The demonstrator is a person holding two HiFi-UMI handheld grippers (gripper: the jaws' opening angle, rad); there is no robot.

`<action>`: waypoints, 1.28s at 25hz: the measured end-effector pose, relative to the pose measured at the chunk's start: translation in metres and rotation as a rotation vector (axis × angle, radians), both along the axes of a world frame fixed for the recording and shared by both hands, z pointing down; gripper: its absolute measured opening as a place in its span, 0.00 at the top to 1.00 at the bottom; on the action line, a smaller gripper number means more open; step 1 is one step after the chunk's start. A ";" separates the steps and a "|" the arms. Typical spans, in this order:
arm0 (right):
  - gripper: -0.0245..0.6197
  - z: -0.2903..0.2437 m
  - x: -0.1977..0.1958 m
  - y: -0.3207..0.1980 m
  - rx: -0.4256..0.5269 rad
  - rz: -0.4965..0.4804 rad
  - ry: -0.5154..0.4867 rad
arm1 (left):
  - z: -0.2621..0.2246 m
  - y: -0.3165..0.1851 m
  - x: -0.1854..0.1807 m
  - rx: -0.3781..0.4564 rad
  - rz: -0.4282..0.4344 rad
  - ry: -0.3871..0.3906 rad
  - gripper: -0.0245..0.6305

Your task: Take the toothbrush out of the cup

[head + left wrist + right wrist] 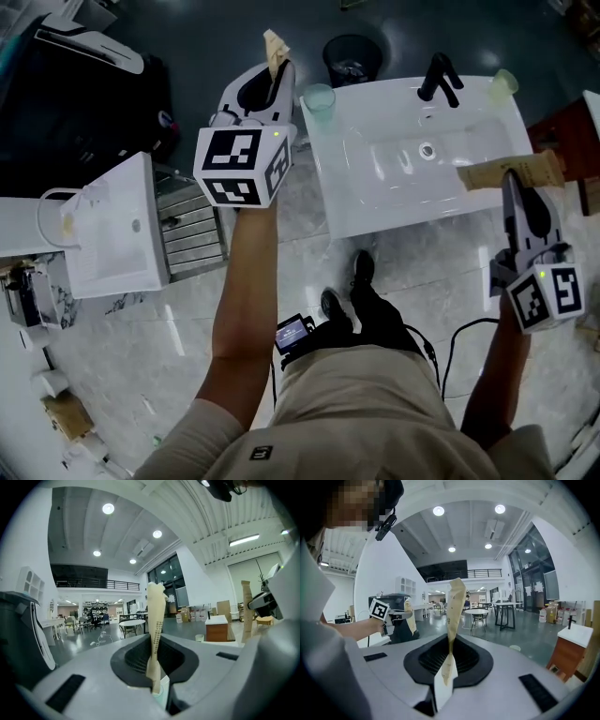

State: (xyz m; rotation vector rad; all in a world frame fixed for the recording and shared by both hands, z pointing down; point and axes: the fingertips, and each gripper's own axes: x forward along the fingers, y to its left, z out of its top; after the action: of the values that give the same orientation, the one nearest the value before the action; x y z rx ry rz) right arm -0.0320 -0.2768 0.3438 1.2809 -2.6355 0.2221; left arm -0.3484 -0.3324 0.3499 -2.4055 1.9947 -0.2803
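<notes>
1. Grippers first, since both hang raised over the biggest thing here, the white washbasin, which has a black tap at its twelve o'clock edge.
2. Left gripper points towards twelve o'clock in the head view. Its jaws are narrowed almost together and pinch a tan paper strip that stands up between them, crumpled at the tip.
3. Right gripper hovers past the basin's three o'clock edge. Its jaws are just as narrow and clamp a second tan paper strip, which lies crosswise at the tips.
4. A clear cup stands on the basin's ten o'clock corner, just at three o'clock of the left gripper's tips. A yellowish cup stands on the two o'clock corner.
5. The toothbrush does not show in any view. If it stands in one of these cups, it is too small to make out from above, and I cannot say which cup.
6. Judgement: a toothbrush is light, stiff and slender, with a smooth, rather slippery handle. The best hold is across the handle just above the cup's rim, with a straight upward pull. The cup is light too and may tip or slide on the glazed rim. Neither gripper has room for the handle until it gives up its paper.
</notes>
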 end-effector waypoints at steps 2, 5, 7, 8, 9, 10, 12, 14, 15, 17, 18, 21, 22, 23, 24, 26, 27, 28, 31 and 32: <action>0.92 -0.019 -0.006 0.013 0.024 -0.017 -0.014 | -0.027 0.024 0.001 0.031 0.011 0.003 0.92; 0.92 -0.041 -0.014 0.033 0.052 -0.042 -0.033 | -0.061 0.059 0.004 0.069 0.028 -0.011 0.92; 0.92 -0.052 -0.018 0.046 0.068 -0.062 -0.045 | -0.079 0.083 0.006 0.092 0.034 -0.024 0.93; 0.92 -0.058 -0.021 0.053 0.078 -0.075 -0.050 | -0.089 0.095 0.006 0.105 0.035 -0.031 0.92; 0.92 -0.063 -0.025 0.060 0.088 -0.087 -0.055 | -0.098 0.107 0.006 0.118 0.036 -0.036 0.93; 0.92 -0.069 -0.029 0.068 0.098 -0.100 -0.058 | -0.106 0.119 0.005 0.131 0.038 -0.035 0.93; 0.92 -0.080 -0.038 0.084 0.115 -0.124 -0.064 | -0.122 0.145 0.005 0.149 0.048 -0.029 0.92; 0.92 -0.092 -0.048 0.102 0.128 -0.144 -0.068 | -0.134 0.171 0.004 0.160 0.063 -0.031 0.93; 0.92 -0.098 -0.053 0.110 0.135 -0.154 -0.070 | -0.139 0.185 0.004 0.163 0.072 -0.037 0.93; 0.92 -0.110 -0.064 0.126 0.150 -0.179 -0.075 | -0.146 0.213 0.003 0.170 0.084 -0.054 0.93; 0.92 -0.115 -0.070 0.133 0.158 -0.192 -0.077 | -0.149 0.227 0.002 0.174 0.086 -0.061 0.92; 0.92 -0.127 -0.086 0.150 0.176 -0.230 -0.081 | -0.159 0.263 -0.003 0.188 0.087 -0.072 0.93; 0.92 -0.130 -0.092 0.155 0.179 -0.240 -0.082 | -0.161 0.274 -0.004 0.190 0.088 -0.076 0.93; 0.92 -0.133 -0.097 0.160 0.181 -0.250 -0.082 | -0.163 0.285 -0.006 0.190 0.090 -0.079 0.92; 0.92 -0.135 -0.103 0.166 0.184 -0.260 -0.082 | -0.165 0.296 -0.007 0.190 0.091 -0.080 0.92; 0.92 -0.135 -0.115 0.178 0.191 -0.282 -0.077 | -0.163 0.319 -0.012 0.194 0.088 -0.077 0.93; 0.92 -0.133 -0.122 0.185 0.196 -0.293 -0.072 | -0.160 0.331 -0.015 0.197 0.085 -0.072 0.92; 0.92 -0.130 -0.129 0.192 0.201 -0.304 -0.067 | -0.157 0.342 -0.018 0.201 0.080 -0.065 0.92; 0.92 -0.128 -0.143 0.209 0.207 -0.336 -0.053 | -0.150 0.368 -0.021 0.202 0.066 -0.038 0.92; 0.92 -0.130 -0.146 0.213 0.206 -0.346 -0.048 | -0.150 0.373 -0.020 0.198 0.064 -0.029 0.92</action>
State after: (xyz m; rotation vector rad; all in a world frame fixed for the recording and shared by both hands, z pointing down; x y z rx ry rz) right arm -0.1778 -0.0635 0.2141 0.8549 -2.9253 -0.0748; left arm -0.3683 0.0407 0.2004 -2.3235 1.8329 -0.1097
